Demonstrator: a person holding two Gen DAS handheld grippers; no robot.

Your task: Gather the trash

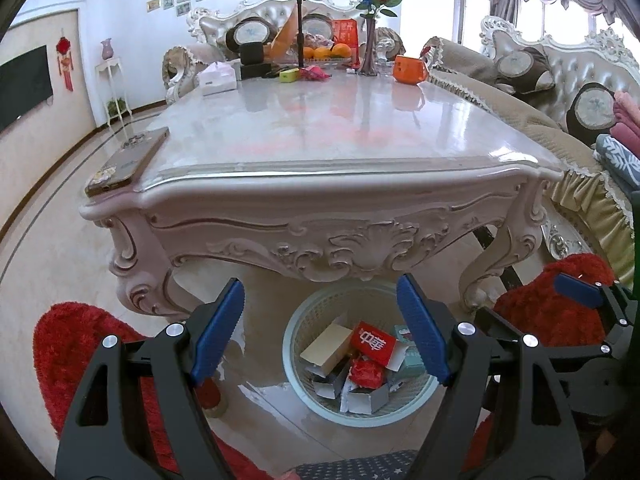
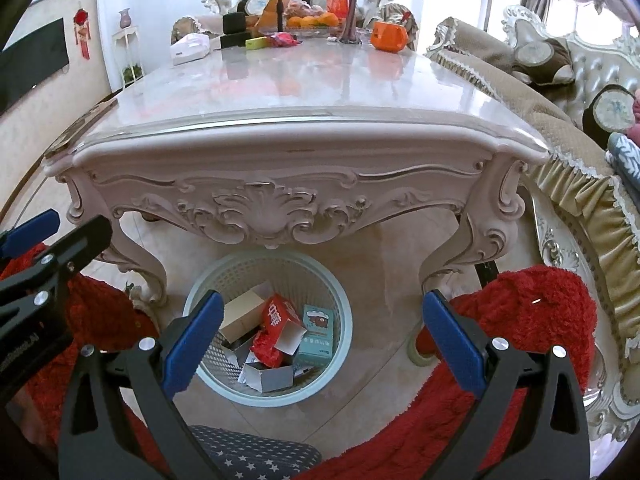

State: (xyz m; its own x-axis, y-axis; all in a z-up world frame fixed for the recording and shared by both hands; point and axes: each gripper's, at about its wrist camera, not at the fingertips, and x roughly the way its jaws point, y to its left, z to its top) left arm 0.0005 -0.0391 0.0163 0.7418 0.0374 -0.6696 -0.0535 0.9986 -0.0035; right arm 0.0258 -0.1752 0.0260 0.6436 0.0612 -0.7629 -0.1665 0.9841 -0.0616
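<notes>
A pale green mesh waste basket (image 1: 298, 322) stands on the floor under the near edge of the ornate white table (image 1: 320, 168); it also shows in the right wrist view (image 2: 340, 300). It holds a red carton (image 1: 374, 346), a tan box (image 1: 326, 348), a teal box (image 2: 318, 330), red wrapping (image 2: 266, 350) and grey cartons. My left gripper (image 1: 320, 336) is open and empty above the basket. My right gripper (image 2: 322, 340) is open and empty above it too; its finger shows at the right in the left wrist view (image 1: 580, 290).
A phone (image 1: 128, 162) lies on the table's near left corner. At the far end are a tissue box (image 1: 218, 78), an orange mug (image 1: 408, 70), a vase with roses (image 1: 370, 46), a fruit tray (image 1: 326, 54) and a tripod. Sofas (image 1: 560, 92) stand right and behind. Red fluffy slippers (image 2: 532, 320) flank the basket.
</notes>
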